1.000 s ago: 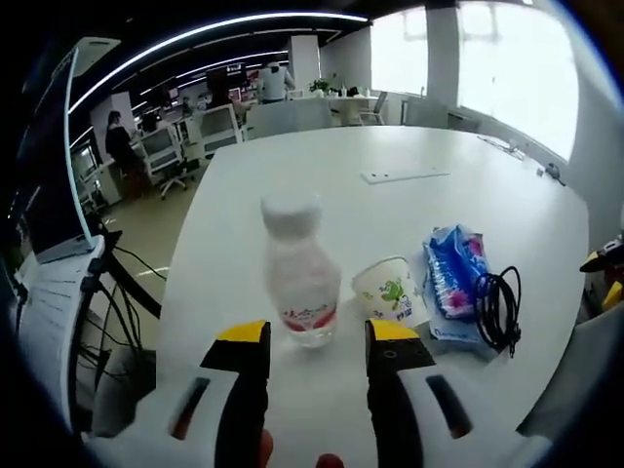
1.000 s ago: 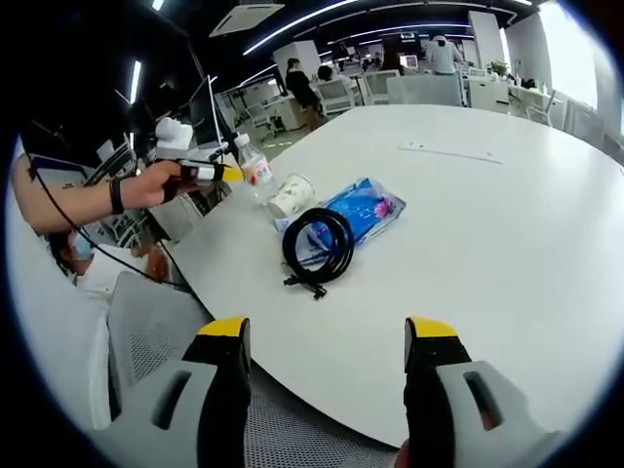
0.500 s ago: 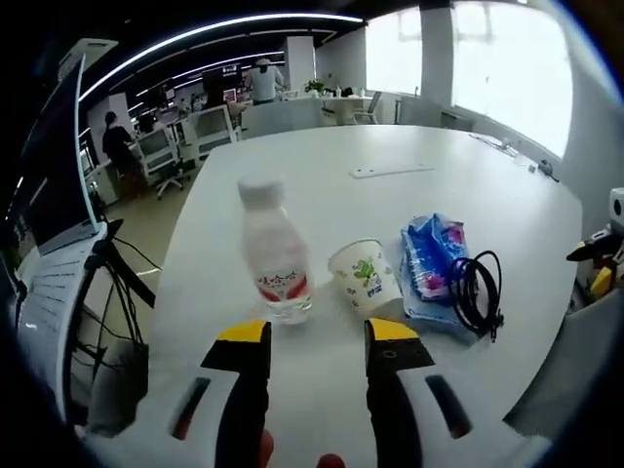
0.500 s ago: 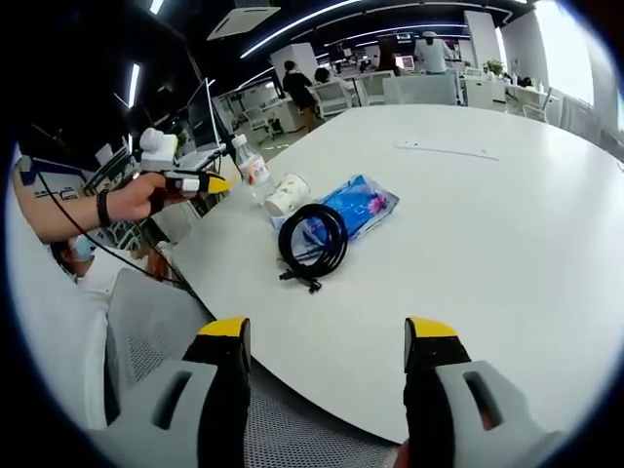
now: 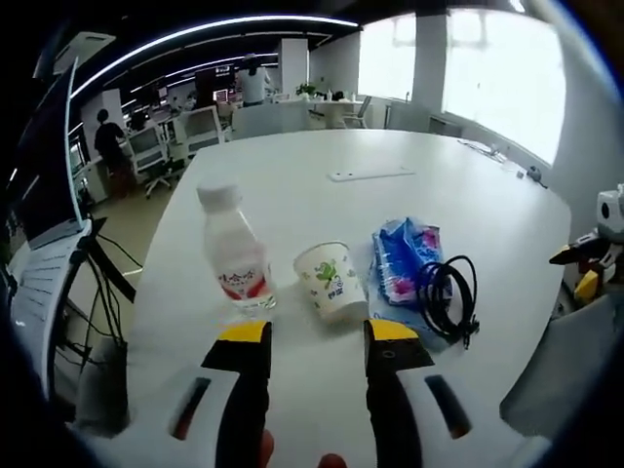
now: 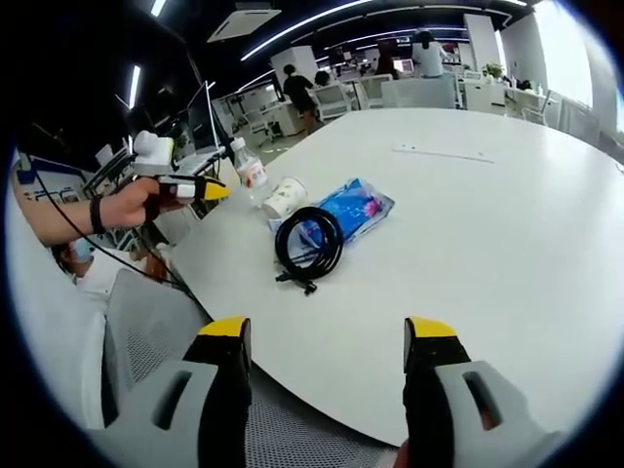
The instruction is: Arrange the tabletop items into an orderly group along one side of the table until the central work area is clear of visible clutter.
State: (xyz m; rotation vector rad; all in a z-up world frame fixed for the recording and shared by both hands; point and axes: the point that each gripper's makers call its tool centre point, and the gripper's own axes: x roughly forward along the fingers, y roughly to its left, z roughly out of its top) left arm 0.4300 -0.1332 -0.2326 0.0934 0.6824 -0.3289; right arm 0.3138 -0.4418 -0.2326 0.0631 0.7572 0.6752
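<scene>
A water bottle (image 5: 234,263), paper cup (image 5: 328,281), blue packet (image 5: 405,261) and coiled black cable (image 5: 447,297) are grouped along one tabletop (image 5: 390,146) edge; the left gripper (image 5: 316,336) and right gripper (image 6: 326,336) are held open, nothing gripped.

Just ahead of the left gripper's fingers (image 5: 244,341) stand a bottle (image 5: 235,253) and a paper cup (image 5: 330,282), with a narrow gap between them. Right of the cup, a blue packet (image 5: 402,258) and coiled cable (image 5: 447,298) block passage. Beyond the right fingers (image 6: 425,336), bare tabletop (image 6: 487,224) lies open.

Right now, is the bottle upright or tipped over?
Upright. The bottle stands on its base on the table, white cap on top, beside the paper cup.
</scene>
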